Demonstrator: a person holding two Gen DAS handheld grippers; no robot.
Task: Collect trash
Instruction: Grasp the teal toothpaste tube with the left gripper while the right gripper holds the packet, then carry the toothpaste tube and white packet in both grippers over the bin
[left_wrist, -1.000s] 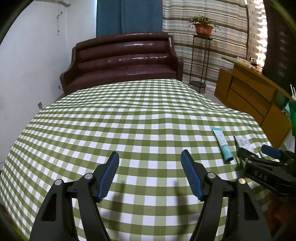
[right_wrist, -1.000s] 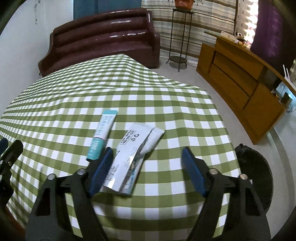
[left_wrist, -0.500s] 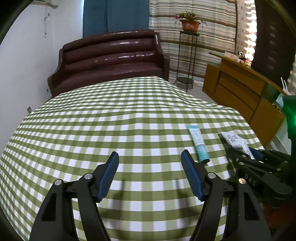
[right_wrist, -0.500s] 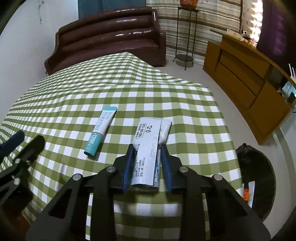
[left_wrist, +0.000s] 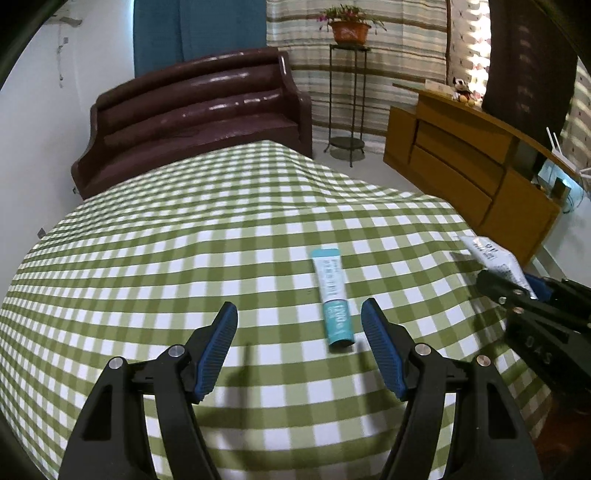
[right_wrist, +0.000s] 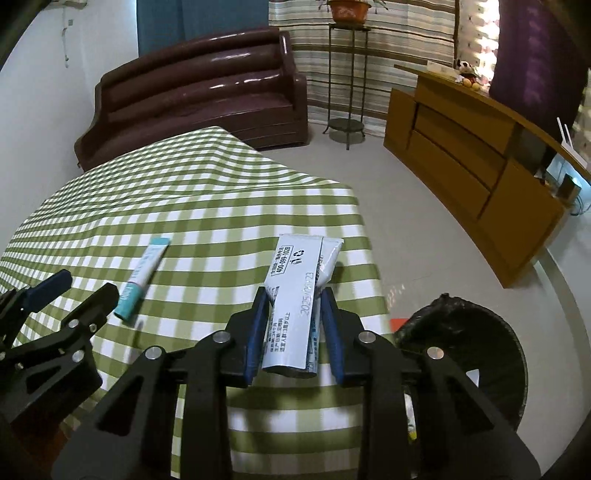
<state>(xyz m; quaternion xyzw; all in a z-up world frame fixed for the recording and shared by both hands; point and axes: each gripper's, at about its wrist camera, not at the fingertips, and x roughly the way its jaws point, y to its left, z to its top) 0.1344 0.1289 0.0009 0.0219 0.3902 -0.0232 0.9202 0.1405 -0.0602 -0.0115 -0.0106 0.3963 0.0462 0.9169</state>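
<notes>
Right gripper (right_wrist: 293, 325) is clamped on the flat white printed sachet with a crumpled foil edge (right_wrist: 295, 295). Blue pads pinch its lower half, and the upper half sticks out forward, centre of the right wrist frame. It looks lifted off the bench (right_wrist: 184, 206), which has a green-and-white checked cloth; I can't tell whether the far tip touches the cloth. In the left wrist view the same sachet (left_wrist: 495, 258) shows at the right edge, above the right gripper's black body.

Left gripper (left_wrist: 299, 343) is wide open and holding nothing, low centre of its frame. The small teal-and-white squeeze tube (left_wrist: 332, 299) lies flat on the cloth just ahead of its right pad, cap end nearest. In the right view it sits mid-left (right_wrist: 142, 277).

Handling, my read:
- Sachet: very light, limp film, likely slick. The edge-on pinch looks fine, but it could flop or slide out if swung fast.
- Tube: light, soft body, stiffer at the cap and the crimp. Take it across the width near the cap end. It lies flat, so the pads need to get down to the cloth.

The black-lined round bin (right_wrist: 476, 347) is on the floor at lower right of the right view, beside the bench corner. Likely next step is dropping the sachet there.
</notes>
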